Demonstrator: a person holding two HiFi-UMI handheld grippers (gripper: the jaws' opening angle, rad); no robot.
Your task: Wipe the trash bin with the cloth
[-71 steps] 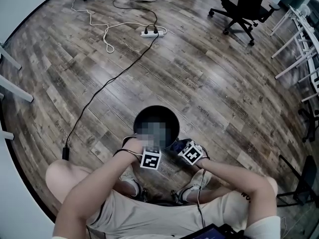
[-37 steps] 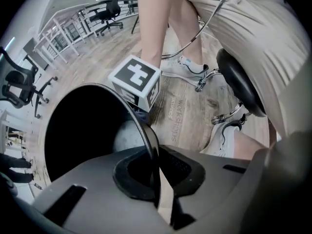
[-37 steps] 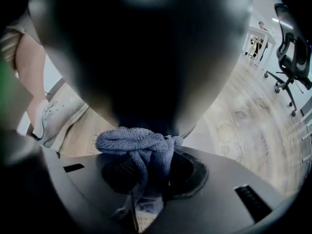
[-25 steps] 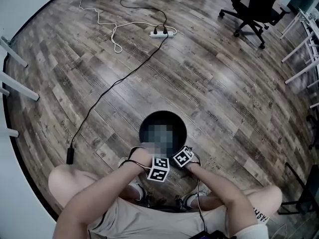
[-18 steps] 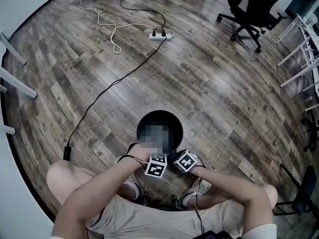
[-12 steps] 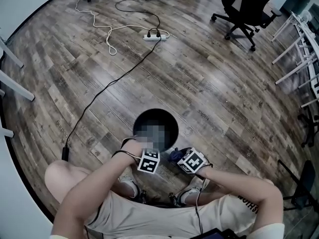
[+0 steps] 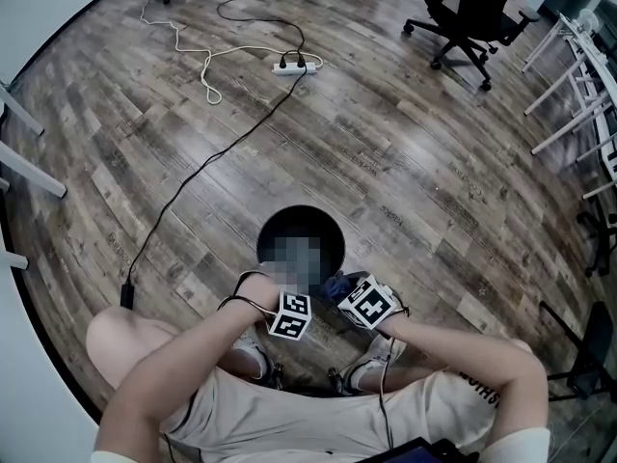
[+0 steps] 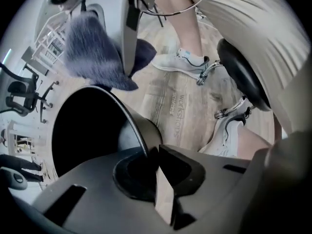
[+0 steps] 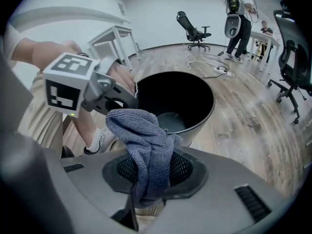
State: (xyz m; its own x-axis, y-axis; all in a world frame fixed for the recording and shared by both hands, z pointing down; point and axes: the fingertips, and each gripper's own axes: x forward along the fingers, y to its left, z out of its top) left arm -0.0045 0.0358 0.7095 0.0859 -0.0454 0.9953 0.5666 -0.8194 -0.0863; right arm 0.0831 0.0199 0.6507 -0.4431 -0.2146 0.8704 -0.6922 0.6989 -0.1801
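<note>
The black round trash bin (image 7: 333,234) stands on the wood floor between the person's feet, its inside partly under a mosaic patch. My left gripper (image 7: 289,314) points down at the bin's near rim. In the left gripper view its jaws (image 8: 153,152) have just been closing and now pinch the rim (image 8: 130,123). My right gripper (image 7: 369,302) hangs beside it, shut on a bunched blue-grey cloth (image 7: 335,285). In the right gripper view the cloth (image 9: 146,140) hangs from the jaws (image 9: 148,182) above the bin (image 9: 204,113), clear of the rim.
A white power strip (image 7: 294,64) with cables lies at the far side, and a black cable runs to an adapter (image 7: 126,297) at the left. A black office chair (image 7: 468,8) and white table legs (image 7: 578,85) stand at the right. A person (image 9: 239,16) stands far off.
The right gripper has risen with the cloth, from low beside the bin to above its rim. The left gripper has stayed at the near rim.
</note>
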